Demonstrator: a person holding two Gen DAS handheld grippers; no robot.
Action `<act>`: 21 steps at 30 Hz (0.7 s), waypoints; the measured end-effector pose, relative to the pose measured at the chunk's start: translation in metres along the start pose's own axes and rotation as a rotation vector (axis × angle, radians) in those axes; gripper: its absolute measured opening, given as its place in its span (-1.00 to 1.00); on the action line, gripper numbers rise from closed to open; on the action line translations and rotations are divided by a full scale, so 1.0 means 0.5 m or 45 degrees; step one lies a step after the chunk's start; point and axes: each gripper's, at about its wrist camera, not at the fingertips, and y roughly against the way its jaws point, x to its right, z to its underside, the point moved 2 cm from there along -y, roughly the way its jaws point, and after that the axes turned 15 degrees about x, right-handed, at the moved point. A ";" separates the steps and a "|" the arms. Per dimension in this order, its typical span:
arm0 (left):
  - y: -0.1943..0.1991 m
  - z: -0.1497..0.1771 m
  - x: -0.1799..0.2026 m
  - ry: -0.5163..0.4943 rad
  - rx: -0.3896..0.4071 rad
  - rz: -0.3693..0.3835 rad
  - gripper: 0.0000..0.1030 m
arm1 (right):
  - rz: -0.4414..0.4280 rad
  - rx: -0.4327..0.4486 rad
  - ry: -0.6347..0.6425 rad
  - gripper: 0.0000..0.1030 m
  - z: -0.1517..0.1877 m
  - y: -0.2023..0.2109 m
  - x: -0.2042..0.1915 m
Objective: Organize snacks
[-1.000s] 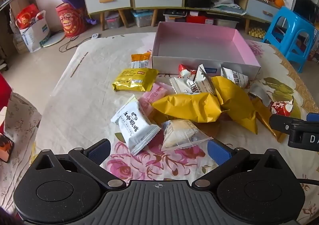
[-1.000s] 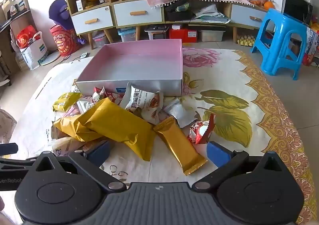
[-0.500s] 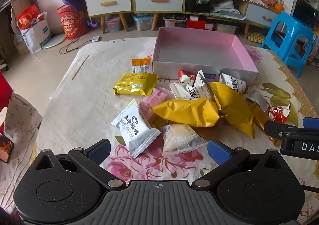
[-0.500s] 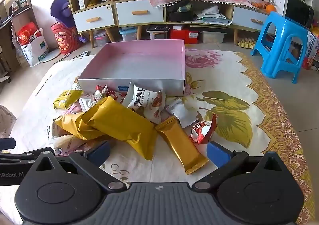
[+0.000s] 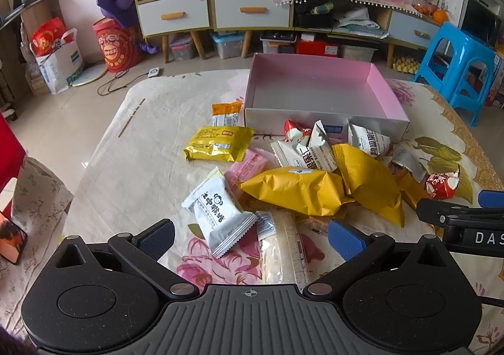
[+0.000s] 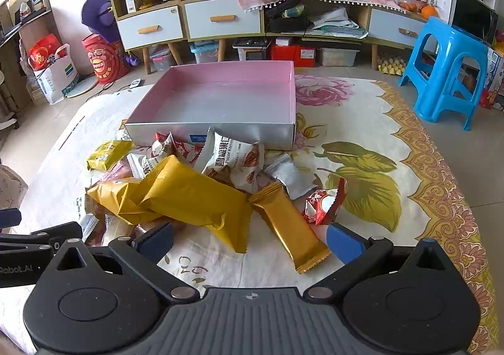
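Both tools are out wide over the snack pile: the left tool point(image 5: 250, 237) has its fingers spread apart, gripping nothing, with a white snack packet point(image 5: 220, 218) and a clear wrapped snack point(image 5: 285, 248) lying on the flowered cloth of the desk point(image 5: 138, 166) between them. Over on the right, the right tool point(image 6: 250, 243) is just as wide apart, nothing held, a long gold bar point(image 6: 289, 226) stretching into its gap and a red-and-white packet point(image 6: 324, 205) just beside its right-hand finger. The snacks are all out on the desk, heaped in front of the pink box point(image 5: 381, 93), which sits open with none of them inside. Two big yellow bags point(image 5: 318, 191) lie across the middle of the heap, overlapping each other; white nut packets point(image 5: 315, 153) lean near the box's front wall, a small yellow packet point(image 5: 219, 144) sits to the left of the pile, and an orange one point(image 5: 226, 112) rests just beside the box's left corner. A blue stool point(image 6: 447, 71) stands on the floor, well apart from the desk.
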 end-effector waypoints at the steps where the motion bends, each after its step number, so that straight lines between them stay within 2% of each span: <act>1: 0.000 0.000 -0.001 0.004 -0.004 0.002 1.00 | -0.001 0.001 0.000 0.85 0.000 0.000 0.000; 21: 0.001 0.003 -0.003 0.018 -0.012 0.007 1.00 | 0.004 -0.011 0.012 0.85 0.001 -0.003 -0.004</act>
